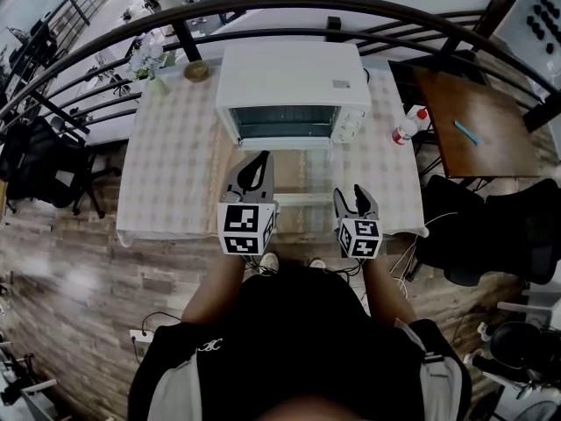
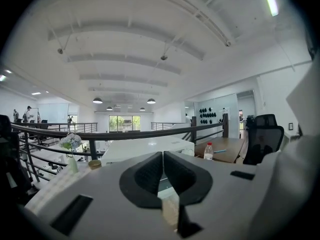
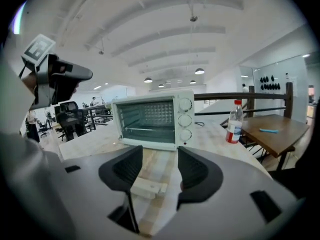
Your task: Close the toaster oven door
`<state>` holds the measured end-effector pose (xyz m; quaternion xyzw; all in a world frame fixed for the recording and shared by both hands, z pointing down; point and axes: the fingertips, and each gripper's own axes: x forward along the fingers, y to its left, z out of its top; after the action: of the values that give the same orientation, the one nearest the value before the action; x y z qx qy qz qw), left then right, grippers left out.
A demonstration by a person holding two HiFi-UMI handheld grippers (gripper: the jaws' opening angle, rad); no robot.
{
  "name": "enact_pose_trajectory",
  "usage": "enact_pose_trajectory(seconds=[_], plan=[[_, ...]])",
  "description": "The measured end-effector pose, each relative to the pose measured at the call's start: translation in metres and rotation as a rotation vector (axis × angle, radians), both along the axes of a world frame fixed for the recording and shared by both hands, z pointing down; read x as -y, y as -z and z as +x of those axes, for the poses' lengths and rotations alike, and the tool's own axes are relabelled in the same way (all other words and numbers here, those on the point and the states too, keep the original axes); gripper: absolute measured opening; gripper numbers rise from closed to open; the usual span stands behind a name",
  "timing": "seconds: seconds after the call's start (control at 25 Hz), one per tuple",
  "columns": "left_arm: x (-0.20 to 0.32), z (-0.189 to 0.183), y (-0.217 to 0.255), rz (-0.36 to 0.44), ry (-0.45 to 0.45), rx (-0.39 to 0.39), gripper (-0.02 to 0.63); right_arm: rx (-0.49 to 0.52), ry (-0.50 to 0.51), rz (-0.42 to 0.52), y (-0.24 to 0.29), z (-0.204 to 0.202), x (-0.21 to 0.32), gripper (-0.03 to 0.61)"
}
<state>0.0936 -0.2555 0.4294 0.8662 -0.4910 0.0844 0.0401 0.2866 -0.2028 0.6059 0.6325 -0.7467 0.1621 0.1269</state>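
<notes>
A white toaster oven (image 1: 294,82) (image 3: 150,119) stands at the back of the checked table (image 1: 175,165). Its glass door (image 1: 294,169) hangs down flat toward me, and the white handle bar (image 1: 302,198) (image 3: 146,188) lies near the table's front edge. My right gripper (image 1: 353,191) (image 3: 160,151) is open just right of the handle's end; in the right gripper view the handle lies low between the jaws, untouched. My left gripper (image 1: 259,160) (image 2: 163,154) is shut and empty, and it hovers over the door's left side.
A water bottle (image 1: 405,128) (image 3: 233,121) stands to the right of the oven. A flower vase (image 1: 149,60) and a small bowl (image 1: 196,70) sit at the back left. A brown table (image 1: 478,130) and black chairs flank the right side; a curved railing (image 1: 263,7) runs behind.
</notes>
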Motion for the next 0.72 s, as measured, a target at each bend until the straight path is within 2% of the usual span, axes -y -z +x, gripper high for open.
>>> enact_pose_trajectory(seconds=[0.24,0.72], plan=[[0.003,-0.004,-0.003,-0.009,0.014,0.004,0.018,-0.007,0.032,-0.116,-0.057,-0.004,-0.011,0.219],[0.005,-0.018,-0.004,-0.013,0.050,0.021,0.018,-0.039,0.108,-0.308,-0.128,-0.018,-0.016,0.250]])
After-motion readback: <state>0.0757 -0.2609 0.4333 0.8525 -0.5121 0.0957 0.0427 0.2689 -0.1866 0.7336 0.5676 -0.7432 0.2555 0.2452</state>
